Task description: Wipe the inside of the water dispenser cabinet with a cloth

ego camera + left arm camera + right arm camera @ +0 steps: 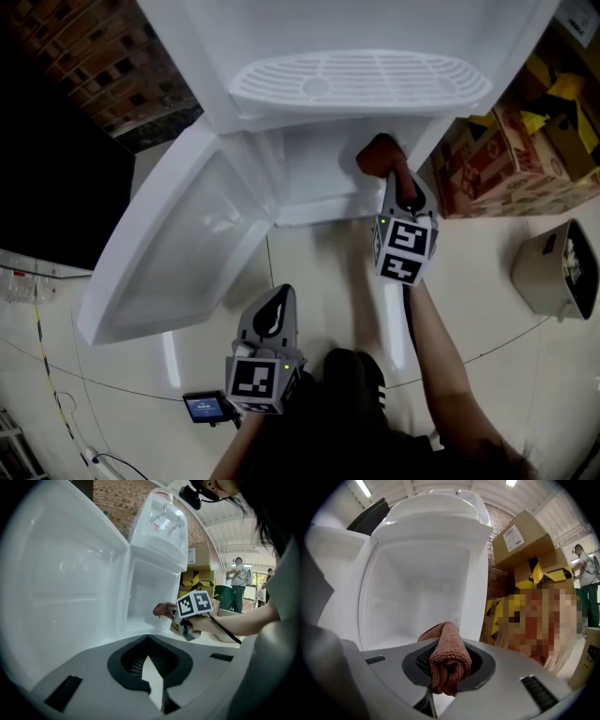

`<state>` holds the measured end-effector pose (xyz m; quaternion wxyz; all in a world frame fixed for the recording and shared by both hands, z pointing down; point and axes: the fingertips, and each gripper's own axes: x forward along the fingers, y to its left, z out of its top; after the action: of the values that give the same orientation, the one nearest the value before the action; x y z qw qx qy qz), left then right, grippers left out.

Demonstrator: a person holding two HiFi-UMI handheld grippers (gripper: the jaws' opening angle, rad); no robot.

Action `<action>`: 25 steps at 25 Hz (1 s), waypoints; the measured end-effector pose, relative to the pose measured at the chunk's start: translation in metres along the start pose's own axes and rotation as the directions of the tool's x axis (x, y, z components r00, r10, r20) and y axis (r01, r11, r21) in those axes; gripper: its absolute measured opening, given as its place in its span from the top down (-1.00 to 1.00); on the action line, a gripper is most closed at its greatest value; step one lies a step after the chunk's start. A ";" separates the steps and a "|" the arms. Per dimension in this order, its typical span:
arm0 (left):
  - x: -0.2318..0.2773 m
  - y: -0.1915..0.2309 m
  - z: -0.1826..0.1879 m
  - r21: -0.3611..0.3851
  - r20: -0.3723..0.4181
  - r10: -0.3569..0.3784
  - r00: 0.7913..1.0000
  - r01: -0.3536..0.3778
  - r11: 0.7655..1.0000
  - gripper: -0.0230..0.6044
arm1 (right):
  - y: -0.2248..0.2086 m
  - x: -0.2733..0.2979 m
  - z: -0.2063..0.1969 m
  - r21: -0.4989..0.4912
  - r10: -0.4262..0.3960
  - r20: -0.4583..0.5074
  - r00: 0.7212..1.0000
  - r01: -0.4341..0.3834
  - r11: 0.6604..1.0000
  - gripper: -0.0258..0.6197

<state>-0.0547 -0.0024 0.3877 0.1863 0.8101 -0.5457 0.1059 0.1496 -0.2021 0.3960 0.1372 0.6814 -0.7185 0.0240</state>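
Note:
The white water dispenser has its lower cabinet [319, 164] open, with the door [178, 244] swung out to the left. My right gripper [398, 180] is at the cabinet's mouth on the right side, shut on a folded reddish-brown cloth [379, 155]. In the right gripper view the cloth [447, 660] sticks out from between the jaws of that gripper [446, 667], facing the cabinet's white inside [417, 592]. My left gripper [281, 292] hangs lower, in front of the door, shut and empty [149, 639]. In the left gripper view the right gripper [180, 618] holds the cloth [162, 610] at the opening.
Cardboard boxes [506, 159] stand just right of the dispenser. A beige bin [553, 267] sits on the floor at right. A small screen device [204, 407] and cables lie on the floor at lower left. The drip grille [361, 80] overhangs the cabinet. People [240, 581] stand far off.

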 end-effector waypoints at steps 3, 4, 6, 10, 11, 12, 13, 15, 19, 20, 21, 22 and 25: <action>-0.001 0.006 -0.008 0.018 0.006 -0.004 1.000 0.004 1.000 0.99 | 0.006 0.001 -0.039 -0.008 0.011 -0.104 0.994 -0.012 1.000 0.68; -0.001 0.006 -0.010 0.023 0.006 -0.005 1.000 0.005 1.000 0.99 | 0.007 0.001 -0.049 -0.017 0.013 -0.127 0.992 -0.015 1.000 0.68; -0.001 0.005 -0.004 0.012 0.004 0.001 1.000 -0.001 1.000 0.99 | 0.007 0.001 -0.061 -0.029 0.017 -0.149 0.989 -0.022 0.999 0.68; -0.001 0.004 -0.004 0.003 0.005 -0.001 1.000 0.001 1.000 0.99 | 0.015 0.000 -0.043 -0.003 0.066 -0.091 0.994 -0.066 0.998 0.68; 0.000 0.004 -0.004 0.001 0.004 0.000 1.000 0.000 1.000 0.99 | 0.024 0.000 -0.030 0.013 0.096 -0.054 0.994 -0.096 0.995 0.68; 0.000 0.003 -0.003 0.000 0.004 0.000 1.000 0.000 1.000 0.99 | 0.036 0.001 -0.015 0.027 0.135 -0.017 0.991 -0.135 0.990 0.68; 0.000 0.003 -0.003 0.003 0.004 0.000 1.000 0.000 1.000 0.99 | 0.050 0.003 -0.001 0.038 0.178 0.012 0.984 -0.178 0.983 0.68; 0.000 0.002 -0.005 0.013 0.004 -0.006 1.000 0.006 1.000 0.99 | 0.080 0.010 0.018 0.056 0.258 0.041 0.965 -0.260 0.964 0.68; -0.003 0.005 -0.003 -0.005 0.001 0.006 1.000 -0.006 1.000 0.99 | 0.126 0.032 0.035 0.010 0.349 0.042 0.936 -0.350 0.937 0.68; -0.004 0.007 -0.004 -0.010 -0.001 0.011 1.000 -0.011 1.000 0.99 | 0.136 0.036 0.038 -0.018 0.364 0.043 0.930 -0.363 0.931 0.68; -0.004 0.010 -0.005 -0.013 -0.004 0.015 1.000 -0.015 1.000 0.99 | 0.145 0.039 0.038 -0.046 0.378 0.039 0.925 -0.376 0.925 0.68; -0.005 0.012 -0.007 -0.015 -0.008 0.019 1.000 -0.019 1.000 0.99 | 0.152 0.041 0.034 -0.069 0.391 0.027 0.920 -0.388 0.919 0.68; -0.003 0.016 -0.009 -0.020 -0.016 0.021 1.000 -0.021 1.000 0.99 | 0.166 0.048 0.009 -0.098 0.413 -0.039 0.910 -0.415 0.905 0.68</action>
<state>-0.0699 -0.0014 0.3978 0.1978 0.8016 -0.5536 0.1086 -0.0169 -0.2392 0.4240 0.1705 0.5052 -0.8457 0.0208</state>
